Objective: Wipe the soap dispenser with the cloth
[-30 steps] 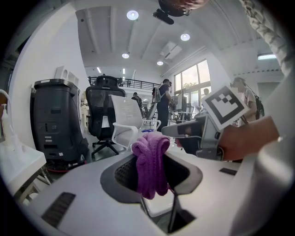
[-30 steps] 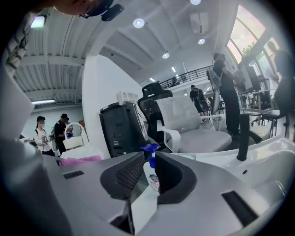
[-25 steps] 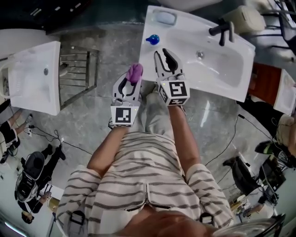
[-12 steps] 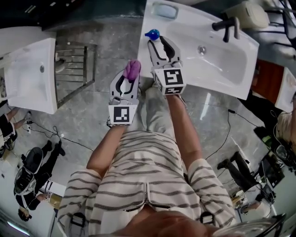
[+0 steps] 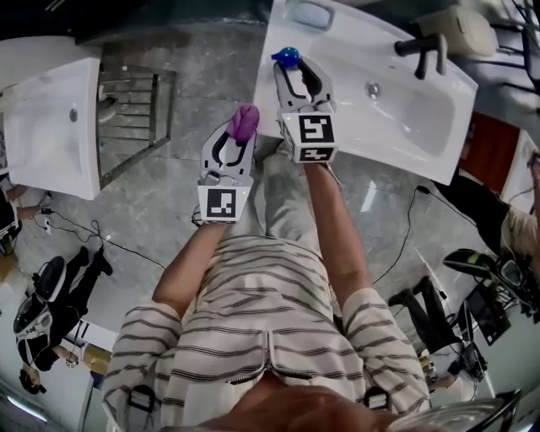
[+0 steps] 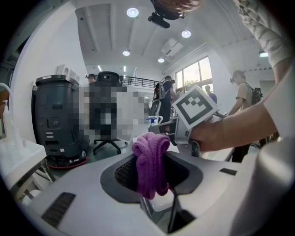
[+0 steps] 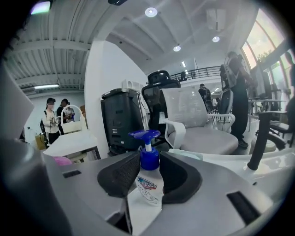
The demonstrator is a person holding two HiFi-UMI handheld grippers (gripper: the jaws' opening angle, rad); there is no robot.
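Note:
The soap dispenser [image 5: 285, 57], a clear bottle with a blue pump, stands on the near left corner of the white sink [image 5: 405, 126]. My right gripper [image 5: 296, 71] reaches over the sink's edge with the bottle between its jaws. In the right gripper view the dispenser [image 7: 148, 184] fills the gap and both pads lie against its sides. These jaws have just been closing with the bottle between them. My left gripper [image 5: 239, 139] hangs just left of the sink, shut on a bunched purple cloth [image 5: 245, 122]. In the left gripper view the cloth [image 6: 150, 152] sticks up from between the pads.
A black faucet [image 5: 418, 51] stands at the sink's back right, and a soap dish [image 5: 308, 15] behind the dispenser. A second white basin [image 5: 51, 126] and a metal rack [image 5: 135, 114] lie to the left. Cables cross the grey floor. People stand nearby.
My right gripper has moved forward from beside the dispenser, and its jaws now stand on either side of the bottle. The left gripper has kept still with the cloth.

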